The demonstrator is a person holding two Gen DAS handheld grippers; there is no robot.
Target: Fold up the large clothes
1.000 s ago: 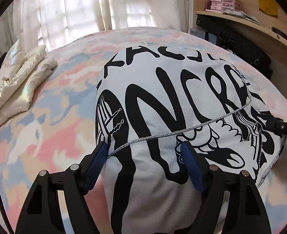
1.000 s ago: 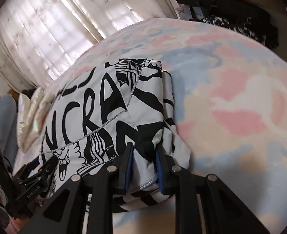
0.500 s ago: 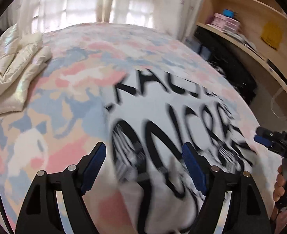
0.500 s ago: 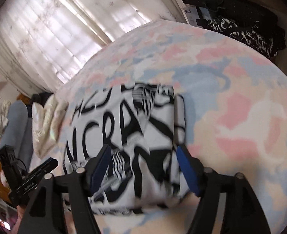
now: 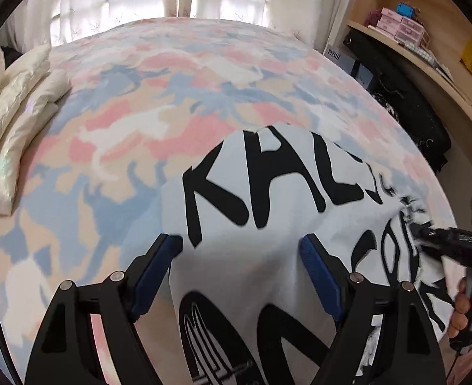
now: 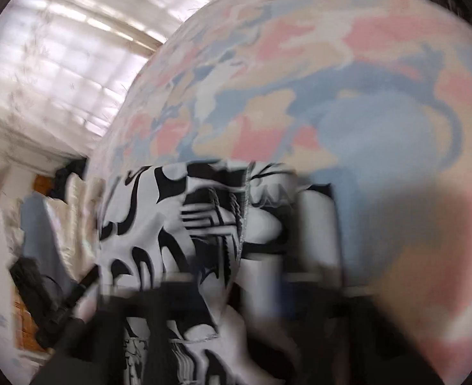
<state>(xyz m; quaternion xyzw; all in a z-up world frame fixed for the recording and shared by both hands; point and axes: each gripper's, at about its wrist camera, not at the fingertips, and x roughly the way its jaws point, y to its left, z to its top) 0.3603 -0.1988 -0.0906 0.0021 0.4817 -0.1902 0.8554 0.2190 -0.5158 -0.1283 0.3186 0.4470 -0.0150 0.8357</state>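
The left gripper (image 5: 240, 253) is hovering spread wide over the black-lettered white garment (image 5: 277, 211) lying on the pastel bedspread (image 5: 123, 122), directly beneath it; the right gripper's (image 5: 428, 235) state is blurred beyond telling.

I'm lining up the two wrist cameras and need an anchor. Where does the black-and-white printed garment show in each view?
Left wrist: the garment fills the lower centre and right, spread under the open left gripper.
Right wrist: the garment sits at lower centre, blurred by motion.
Shared landmark: the cream puffy jacket, at the left edge in both views.
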